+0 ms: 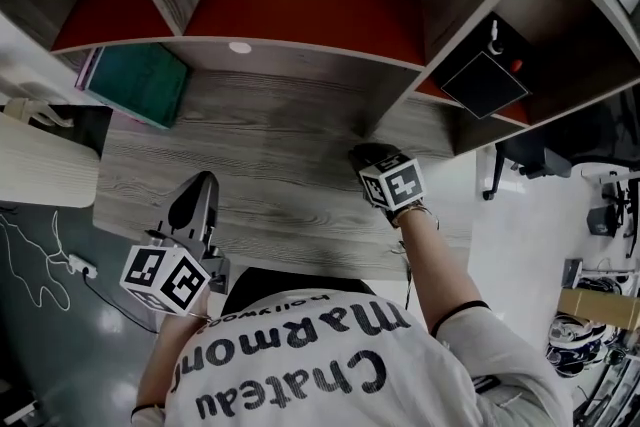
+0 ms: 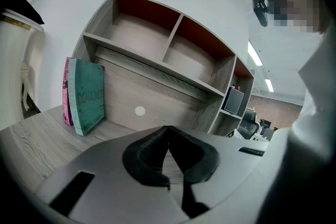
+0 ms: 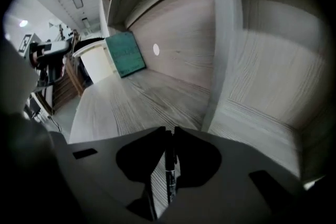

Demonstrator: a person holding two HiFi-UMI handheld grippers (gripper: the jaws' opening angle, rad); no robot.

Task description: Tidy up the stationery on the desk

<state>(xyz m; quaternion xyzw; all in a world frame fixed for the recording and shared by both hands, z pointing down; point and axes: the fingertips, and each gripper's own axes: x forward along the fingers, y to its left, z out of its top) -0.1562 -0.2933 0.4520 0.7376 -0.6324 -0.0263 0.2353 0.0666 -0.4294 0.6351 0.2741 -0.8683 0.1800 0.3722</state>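
Note:
My right gripper (image 1: 362,153) hovers over the back right of the wooden desk (image 1: 280,175), close to the hutch's upright divider (image 3: 223,44). In the right gripper view the right gripper (image 3: 168,131) is shut on a thin black pen (image 3: 169,170) that runs lengthwise between the jaws. My left gripper (image 1: 203,178) is over the desk's front left part. Seen in its own view, the left gripper (image 2: 168,128) is shut with nothing between the jaws. A teal book (image 1: 140,83) (image 2: 86,97) (image 3: 126,55) stands upright at the back left beside a pink one (image 2: 67,91).
A hutch with red-backed open shelves (image 1: 300,10) rises behind the desk. A black box (image 1: 485,80) sits in its right compartment. A white round disc (image 2: 139,110) marks the back panel. A power strip (image 1: 78,265) lies on the floor at left, a chair (image 1: 530,155) stands at right.

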